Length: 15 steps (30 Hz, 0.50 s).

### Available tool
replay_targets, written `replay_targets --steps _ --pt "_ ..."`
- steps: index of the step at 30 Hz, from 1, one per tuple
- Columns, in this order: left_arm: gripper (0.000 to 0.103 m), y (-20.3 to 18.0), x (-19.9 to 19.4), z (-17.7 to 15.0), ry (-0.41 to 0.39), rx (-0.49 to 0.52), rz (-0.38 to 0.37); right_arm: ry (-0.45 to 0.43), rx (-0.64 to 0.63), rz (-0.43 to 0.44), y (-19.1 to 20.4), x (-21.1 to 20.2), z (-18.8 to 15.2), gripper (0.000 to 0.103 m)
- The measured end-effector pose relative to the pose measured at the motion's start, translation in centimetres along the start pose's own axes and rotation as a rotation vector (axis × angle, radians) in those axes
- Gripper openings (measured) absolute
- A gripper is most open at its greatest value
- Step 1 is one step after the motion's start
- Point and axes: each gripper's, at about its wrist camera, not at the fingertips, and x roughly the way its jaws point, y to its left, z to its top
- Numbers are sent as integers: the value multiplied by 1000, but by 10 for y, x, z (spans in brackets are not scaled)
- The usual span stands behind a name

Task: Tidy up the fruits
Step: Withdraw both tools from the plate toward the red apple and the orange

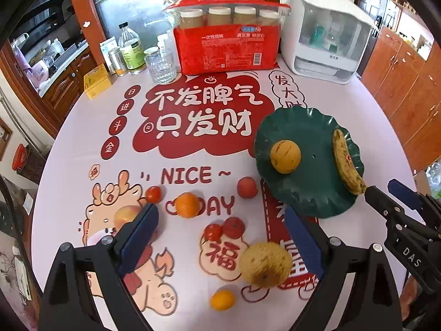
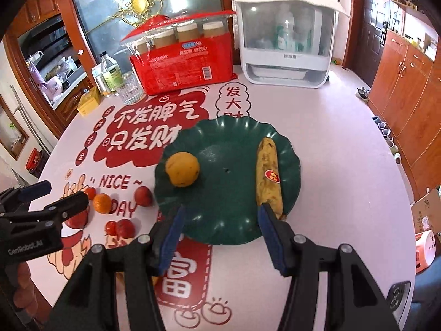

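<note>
A dark green scalloped plate (image 1: pixel 308 190) (image 2: pixel 228 209) holds a yellow orange (image 1: pixel 285 156) (image 2: pixel 182 169) and a spotted banana (image 1: pixel 346 162) (image 2: pixel 268 176). Loose fruit lies on the tablecloth to its left: a yellow pear (image 1: pixel 265 265), an orange (image 1: pixel 187 205) (image 2: pixel 102 203), a small tangerine (image 1: pixel 222 299), a peach (image 1: pixel 247 187) (image 2: pixel 143 196), several small red fruits (image 1: pixel 224 229) (image 2: pixel 121 228). My left gripper (image 1: pixel 220 240) is open above the fruit, the pear near its right finger. My right gripper (image 2: pixel 220 237) is open at the plate's near rim, its right pad beside the banana's near end.
At the table's back stand a red pack of paper cups (image 1: pixel 226 47) (image 2: pixel 183 63), a white appliance (image 1: pixel 325 33) (image 2: pixel 286 41), a glass (image 1: pixel 161 67), bottles (image 1: pixel 131 48) and a yellow box (image 1: pixel 96 81). Wooden cabinets (image 2: pixel 408 88) line the right.
</note>
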Motion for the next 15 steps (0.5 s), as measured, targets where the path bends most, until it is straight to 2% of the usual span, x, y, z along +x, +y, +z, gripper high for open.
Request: replay_targets --steps 6,15 --pt "92 30 -26 -13 -36 27 -13 -23 10 -24 32 -26 -7 56" --pt "92 75 -46 -36 -46 29 -107 -69 11 -35 83 -61 -21 56"
